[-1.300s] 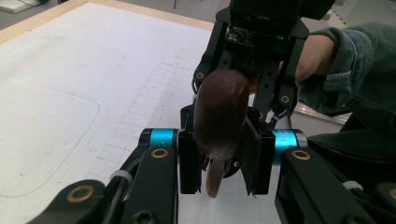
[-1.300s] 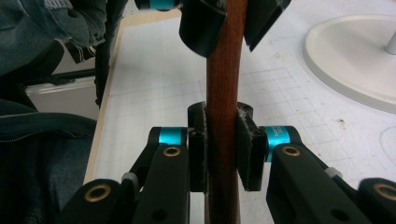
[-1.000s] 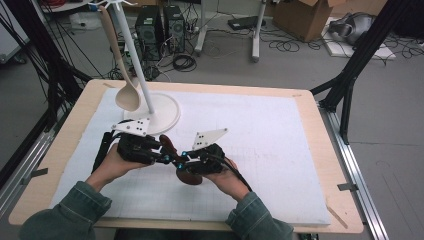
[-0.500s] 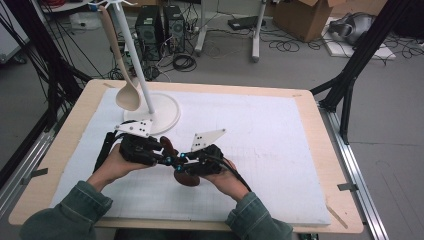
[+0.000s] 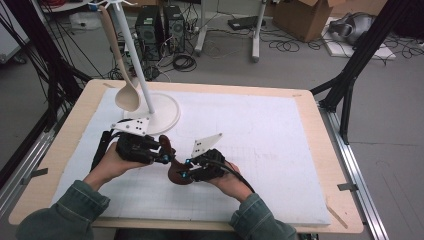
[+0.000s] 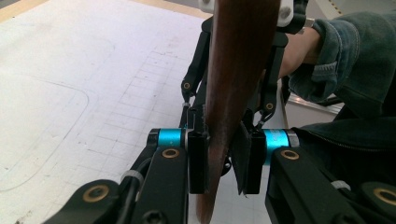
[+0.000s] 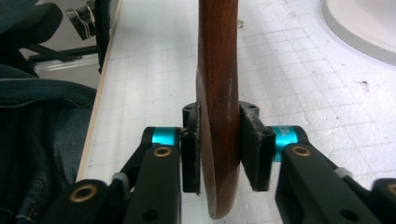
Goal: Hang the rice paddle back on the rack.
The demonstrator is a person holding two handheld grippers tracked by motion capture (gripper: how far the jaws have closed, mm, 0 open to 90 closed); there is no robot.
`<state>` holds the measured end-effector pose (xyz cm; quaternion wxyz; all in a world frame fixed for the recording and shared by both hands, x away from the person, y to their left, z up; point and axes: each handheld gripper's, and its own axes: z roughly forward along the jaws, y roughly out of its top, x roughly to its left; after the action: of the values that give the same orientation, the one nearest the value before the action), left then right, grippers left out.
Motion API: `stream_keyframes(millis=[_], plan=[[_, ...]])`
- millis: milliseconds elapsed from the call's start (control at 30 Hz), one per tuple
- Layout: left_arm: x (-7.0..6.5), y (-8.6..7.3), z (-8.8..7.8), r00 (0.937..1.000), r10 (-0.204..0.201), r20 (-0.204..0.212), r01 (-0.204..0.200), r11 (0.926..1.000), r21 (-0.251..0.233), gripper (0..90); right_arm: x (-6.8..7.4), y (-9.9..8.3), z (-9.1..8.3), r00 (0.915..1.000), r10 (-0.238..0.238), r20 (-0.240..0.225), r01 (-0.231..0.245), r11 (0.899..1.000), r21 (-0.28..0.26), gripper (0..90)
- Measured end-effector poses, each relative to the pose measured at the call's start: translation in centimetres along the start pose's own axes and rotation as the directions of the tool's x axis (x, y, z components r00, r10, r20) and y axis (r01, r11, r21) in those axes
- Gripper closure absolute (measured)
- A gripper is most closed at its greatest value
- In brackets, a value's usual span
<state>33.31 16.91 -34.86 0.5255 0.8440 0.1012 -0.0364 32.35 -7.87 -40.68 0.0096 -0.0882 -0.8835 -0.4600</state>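
No brand, label or writing can be read on anything before you. Your left gripper (image 5: 162, 152) has its jaws pressed onto the handle of the dark brown polished wooden spoon (image 5: 175, 167), which is held low over the white gridded mat (image 5: 280, 130), near its front edge. Your right gripper (image 5: 184, 171) clamps the same spoon at its bowl end, and the pale wooden spoon (image 5: 122, 75) hangs on the white round-based stand (image 5: 155, 112) behind.

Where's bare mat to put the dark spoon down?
Free: the whole right half of the white mat, out to the table edge. Crowded: far-left, around the stand base and hanging pale spoon; both grippers hold the dark wooden spoon near-centre.
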Motion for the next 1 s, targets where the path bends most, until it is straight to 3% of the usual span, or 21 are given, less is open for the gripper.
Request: stream_keyframes(millis=[133,267,433,533,633,767,1000], plan=[[0.0,0.0,0.0,1.0000,0.001,0.004,-0.001,1.0000,0.003,77.0,0.1,0.1,0.1,0.9993,-0.035,0.013,0.035,0.999,0.005,77.4],[0.1,-0.2,0.3,1.0000,-0.002,0.005,0.002,0.9994,0.035,75.7,0.3,0.1,0.0,0.9983,-0.057,0.009,0.057,0.998,0.011,78.4],[0.1,-0.3,0.7,0.9999,-0.011,0.003,0.011,0.9979,0.065,75.7,0.3,0.2,0.0,0.9984,-0.055,0.011,0.055,0.998,0.009,78.4],[0.2,-0.3,0.6,0.9998,-0.017,0.012,0.017,0.9983,0.057,77.3,0.2,0.2,0.0,0.9983,-0.056,0.016,0.056,0.998,0.005,77.9],[0.2,0.0,0.3,0.9998,-0.020,0.000,0.020,0.9983,0.054,77.5,0.0,0.1,-0.2,0.9998,-0.016,0.006,0.017,0.999,-0.027,76.0],[0.4,0.5,-0.3,0.9992,-0.021,-0.034,0.022,0.9988,0.044,77.5,-0.1,0.1,-0.9,0.9999,0.008,0.013,-0.007,0.998,-0.063,66.1],[0.9,1.3,-1.6,0.9951,-0.027,-0.095,0.029,0.9993,0.022,77.5,-0.4,-0.4,-2.4,0.9971,0.054,0.054,-0.048,0.994,-0.098,56.2]])
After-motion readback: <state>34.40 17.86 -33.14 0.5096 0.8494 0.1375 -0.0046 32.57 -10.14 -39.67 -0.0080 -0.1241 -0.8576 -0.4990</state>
